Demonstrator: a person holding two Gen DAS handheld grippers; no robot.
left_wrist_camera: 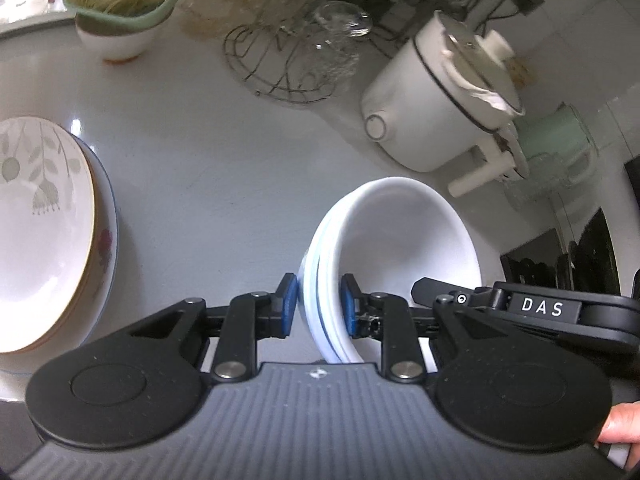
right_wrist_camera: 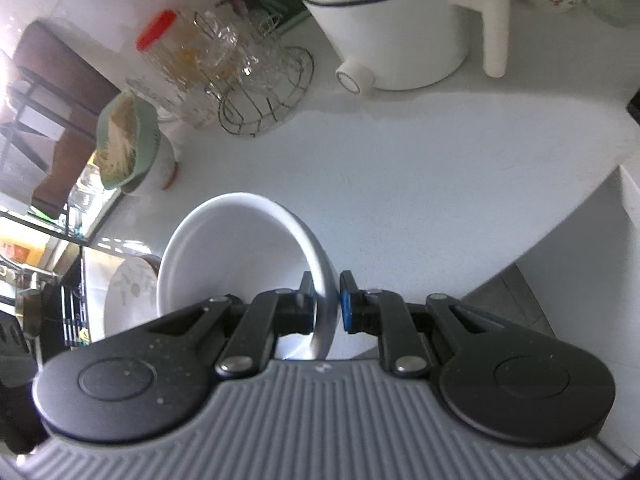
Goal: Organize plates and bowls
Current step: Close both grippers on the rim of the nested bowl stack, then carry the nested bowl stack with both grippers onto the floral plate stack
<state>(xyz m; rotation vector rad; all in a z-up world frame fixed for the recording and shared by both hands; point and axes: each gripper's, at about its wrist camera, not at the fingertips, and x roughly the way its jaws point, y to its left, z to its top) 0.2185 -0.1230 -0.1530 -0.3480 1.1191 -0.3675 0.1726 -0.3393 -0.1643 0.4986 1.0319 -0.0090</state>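
Left wrist view: the left gripper pinches the near rim of a stack of white bowls, one blue pad outside the wall and the other inside. The stack looks like several nested bowls with thin blue lines on the outer walls, tilted so the opening faces right and away. The right gripper reaches in from the right edge, its black finger lying against the inside of the top bowl. Well to the left, a stack of plates with a leaf pattern lies on the white countertop. Beyond the bowls stands a white electric pot, and farther back a wire glass rack.

Right wrist view: the right gripper is clamped on the wall of the white bowl, its left finger inside and its blue-padded right finger outside. The bowl tips to the left, just ahead of the fingers, above the countertop. The leaf-pattern plates show behind the bowl, lower left.
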